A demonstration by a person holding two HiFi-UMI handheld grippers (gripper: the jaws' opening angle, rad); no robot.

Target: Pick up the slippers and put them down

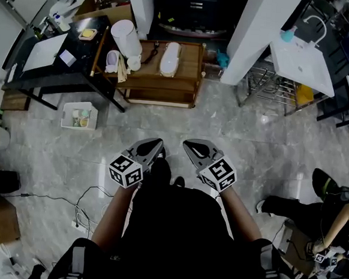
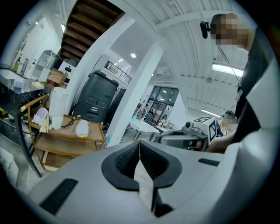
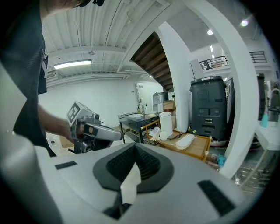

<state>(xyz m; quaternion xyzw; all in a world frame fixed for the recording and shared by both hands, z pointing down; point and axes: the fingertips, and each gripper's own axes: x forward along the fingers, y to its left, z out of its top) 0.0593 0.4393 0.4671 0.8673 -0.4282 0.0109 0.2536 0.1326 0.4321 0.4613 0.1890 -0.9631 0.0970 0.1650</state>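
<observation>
1. A low wooden trolley (image 1: 189,63) stands well ahead of the person across the marble floor.
2. The left gripper (image 1: 156,144) and right gripper (image 1: 189,145) are held near the person's body, jaws closed on nothing.
3. A white slipper (image 1: 170,58) lies untouched on the trolley top. The task looks unstarted, with approach, pickup and set-down all left.
</observation>
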